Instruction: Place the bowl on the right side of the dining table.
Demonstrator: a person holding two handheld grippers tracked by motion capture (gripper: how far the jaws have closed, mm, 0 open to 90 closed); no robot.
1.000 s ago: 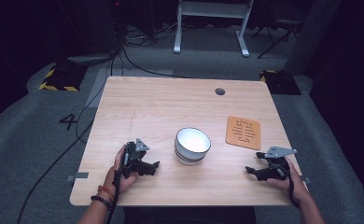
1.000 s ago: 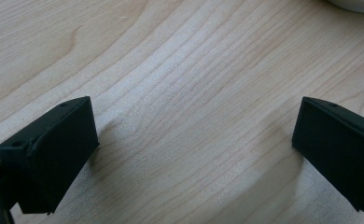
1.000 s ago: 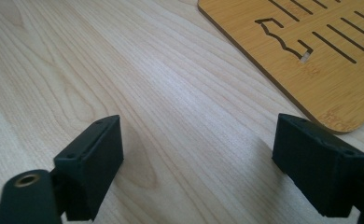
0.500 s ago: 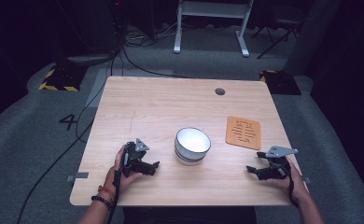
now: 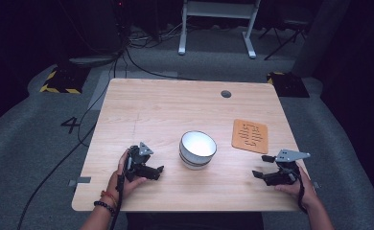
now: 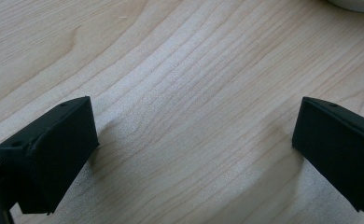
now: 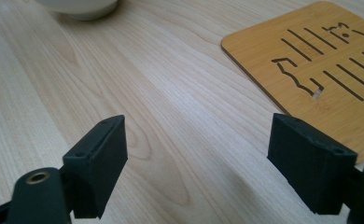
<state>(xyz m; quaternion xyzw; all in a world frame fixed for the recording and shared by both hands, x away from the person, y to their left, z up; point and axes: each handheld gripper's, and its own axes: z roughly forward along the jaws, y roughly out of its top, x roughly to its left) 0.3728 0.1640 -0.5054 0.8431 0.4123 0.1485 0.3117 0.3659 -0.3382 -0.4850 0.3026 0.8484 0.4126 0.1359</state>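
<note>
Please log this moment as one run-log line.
left gripper: open, empty, on table | right gripper: open, empty, jaws just closing slightly | bowl: between grippers, untouched | trivet: untouched

A white bowl [image 5: 198, 149] with a dark band is seen on the pale, wood-grained bench [image 5: 166, 110]. An orange-brown mat [image 5: 250, 135] bears slotted cut-outs. Both tongs [image 5: 159, 170] [image 5: 257, 174] are black.

My high view: counter [image 5: 166, 110] lit from above, surroundings dark. Tool views bright, sharp, soft shadows under the jaws.
</note>
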